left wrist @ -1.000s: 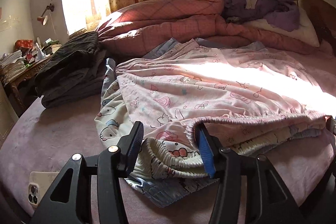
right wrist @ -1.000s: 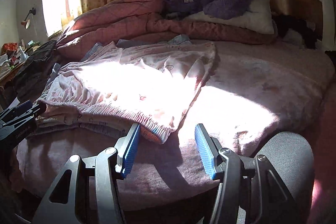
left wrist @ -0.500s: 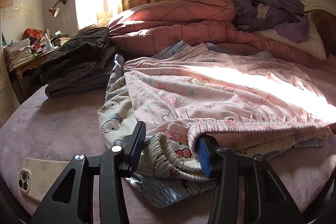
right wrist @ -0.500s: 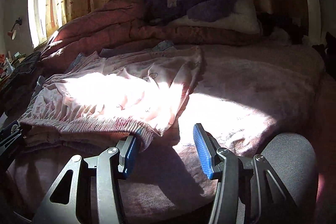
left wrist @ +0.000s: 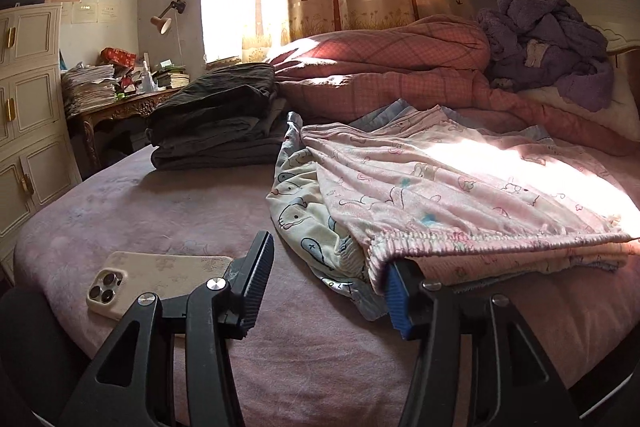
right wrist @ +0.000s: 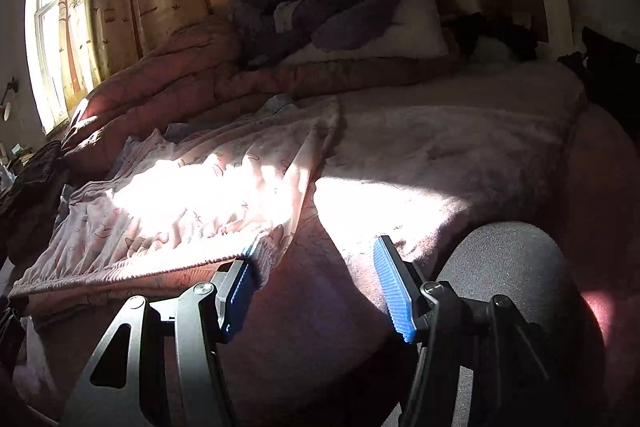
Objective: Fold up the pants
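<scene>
Best to slide both opening tools, left tool (left wrist: 324,287) and right tool (right wrist: 316,291), each with nothing pinched between, onto the two waistband corners of the pink pants (left wrist: 460,195) lying flat on the bed (left wrist: 160,203), then close together.

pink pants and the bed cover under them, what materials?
Pink pants: thin, soft printed knit, likely cotton; matte, fine wrinkles, gathered elastic waistband. Bed cover: plush, fleece-like fabric; fuzzy matte nap, most visible in the right wrist view. Exact fibres can't be told.
</scene>
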Motion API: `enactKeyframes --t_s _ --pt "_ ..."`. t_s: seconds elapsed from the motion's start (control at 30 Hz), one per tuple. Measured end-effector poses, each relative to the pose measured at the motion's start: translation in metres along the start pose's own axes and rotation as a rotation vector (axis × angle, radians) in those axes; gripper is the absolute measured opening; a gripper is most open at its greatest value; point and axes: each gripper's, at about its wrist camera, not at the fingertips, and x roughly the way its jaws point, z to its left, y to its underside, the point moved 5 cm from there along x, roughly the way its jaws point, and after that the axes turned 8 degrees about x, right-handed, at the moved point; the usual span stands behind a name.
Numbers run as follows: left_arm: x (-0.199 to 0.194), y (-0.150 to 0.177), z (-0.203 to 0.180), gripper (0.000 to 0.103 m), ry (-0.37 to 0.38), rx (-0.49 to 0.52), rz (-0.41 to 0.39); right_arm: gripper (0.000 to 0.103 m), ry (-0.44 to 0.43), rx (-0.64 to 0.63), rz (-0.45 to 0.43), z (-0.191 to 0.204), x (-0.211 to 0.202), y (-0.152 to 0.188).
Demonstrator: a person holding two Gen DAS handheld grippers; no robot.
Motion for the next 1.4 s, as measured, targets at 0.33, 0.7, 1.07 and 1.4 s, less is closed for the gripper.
enactKeyframes --t_s 0.33,0.7,1.07,1.4 --pt "-0.031 -0.017 0.001 0.058 -0.033 0.017 -0.103 0.058 -0.028 -0.042 -0.116 0.007 -0.043 -0.016" --pt "-0.008 0.025 -0.019 0.061 0.113 0.085 0.06 0.058 -0.032 -0.155 0.001 0.011 -0.024 0.029" --pt "-0.06 0.017 -0.038 0.083 0.215 0.132 -0.084 0.058 -0.234 -0.221 -0.018 0.017 -0.06 0.039" --pt "-0.07 -0.042 -0.102 0.067 0.402 0.135 -0.197 0.061 -0.47 -0.093 -0.202 -0.024 -0.092 -0.081"
